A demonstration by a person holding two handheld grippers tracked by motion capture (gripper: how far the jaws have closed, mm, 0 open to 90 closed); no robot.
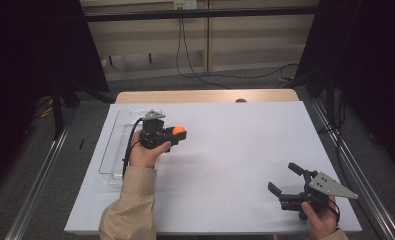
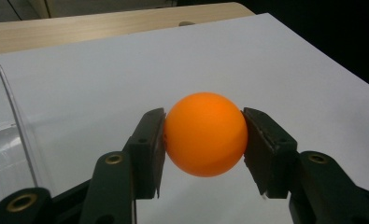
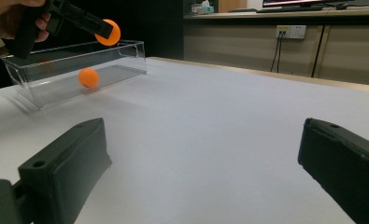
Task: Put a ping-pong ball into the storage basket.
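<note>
- Orange ball (image 2: 205, 134) is clamped by left gripper (image 1: 161, 134) near tabletop's left edge, beside clear bin (image 1: 111, 150).
- Right gripper (image 1: 285, 186) is held agape, empty.
- Risk: smooth ball squirted out sideways if squeezed off-centre.

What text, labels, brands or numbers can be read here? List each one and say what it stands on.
None can be read.
Orange ball held in the left gripper: plain, no print showing.
Clear box and the ball seen through its wall: no label.
Wall socket plate: any marking too small to read.
Small box on the far counter: print blurred, unreadable.
</note>
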